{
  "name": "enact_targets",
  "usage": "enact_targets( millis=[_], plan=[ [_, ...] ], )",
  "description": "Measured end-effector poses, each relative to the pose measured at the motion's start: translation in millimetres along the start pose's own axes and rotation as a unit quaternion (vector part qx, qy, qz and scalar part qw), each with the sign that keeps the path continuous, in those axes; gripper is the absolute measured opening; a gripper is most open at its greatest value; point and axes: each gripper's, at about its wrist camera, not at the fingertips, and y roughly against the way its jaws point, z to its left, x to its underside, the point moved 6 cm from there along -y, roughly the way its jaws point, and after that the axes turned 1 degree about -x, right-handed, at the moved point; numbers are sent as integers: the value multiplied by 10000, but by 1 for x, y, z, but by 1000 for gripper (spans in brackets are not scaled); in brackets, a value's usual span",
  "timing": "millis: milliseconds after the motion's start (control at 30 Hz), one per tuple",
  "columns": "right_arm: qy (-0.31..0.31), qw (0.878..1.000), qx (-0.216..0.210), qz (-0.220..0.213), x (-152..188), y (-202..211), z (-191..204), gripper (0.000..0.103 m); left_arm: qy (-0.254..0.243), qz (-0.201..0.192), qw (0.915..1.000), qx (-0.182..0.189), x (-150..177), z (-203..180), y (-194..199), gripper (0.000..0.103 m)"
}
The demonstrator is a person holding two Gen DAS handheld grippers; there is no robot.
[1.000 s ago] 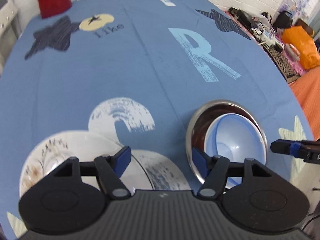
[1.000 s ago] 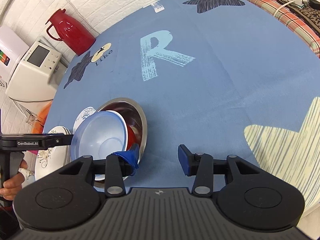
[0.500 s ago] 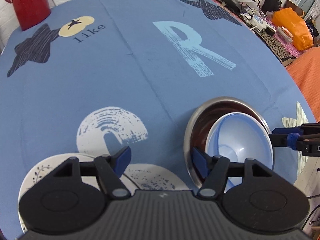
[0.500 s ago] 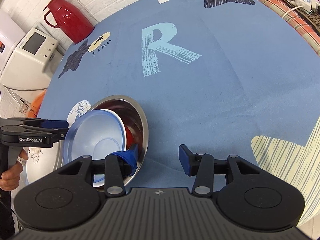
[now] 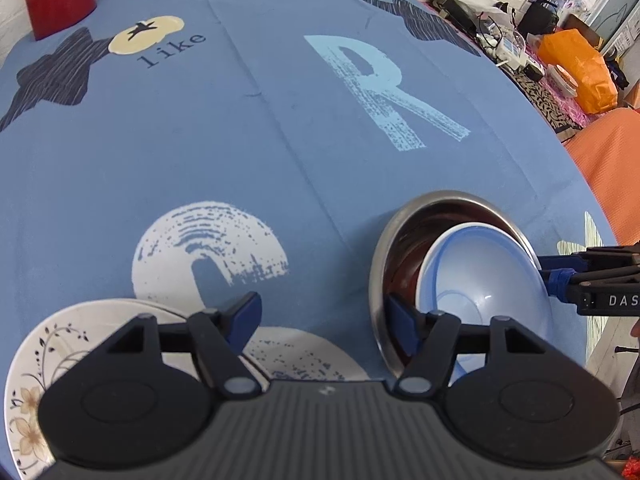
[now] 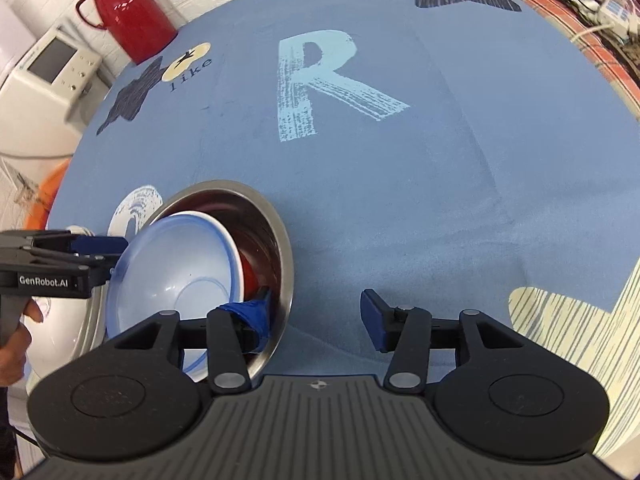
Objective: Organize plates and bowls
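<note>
Straddling the near wall of the steel bowl (image 6: pixel 276 240), the right gripper (image 6: pixel 316 314) stood spread wide, one finger inside that bowl, the other outside over the blue tablecloth (image 6: pixel 400 200). The left gripper (image 5: pixel 324 316) was likewise spread, its right finger dipped within the steel bowl (image 5: pixel 448 200), gripping nothing. A pale blue bowl (image 6: pixel 176 264) lay tilted inside the steel bowl, over something red. A floral plate (image 5: pixel 44 344) sat left of the steel bowl, a red flask (image 6: pixel 128 12) well beyond it.
</note>
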Motion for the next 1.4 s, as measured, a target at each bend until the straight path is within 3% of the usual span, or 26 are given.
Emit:
enact_targets(
  millis=[67,200,400,533,667,733,900,1133,1400],
  plan=[
    [-166,9998,-94,33,4,-4,-4,38,34,-14,10000,40,0,1,0,68],
    [190,9998,64,22,6,-4,6,39,83,-34,9999,51,1,1,0,67],
    [134,9995,208,193,3,-7,5,41,275,80,9994,214,2,1,0,58],
    [30,9997,211,98,4,-6,3,41,650,182,9958,620,5,3,-1,36],
    [-313,9994,113,7,4,-5,-1,42,979,198,9922,746,10,5,-1,31],
    [-461,9989,-7,13,4,-5,-3,37,1050,180,9917,726,12,4,0,30],
    [-349,9985,-412,-25,4,-5,4,7,1173,160,9901,754,14,2,1,27],
    [-734,9951,-661,77,8,-4,-2,4,1510,-48,9836,983,16,-3,3,0],
    [-1199,9908,-577,238,10,-2,-5,5,1732,77,9797,1009,14,-2,0,0]
  ],
)
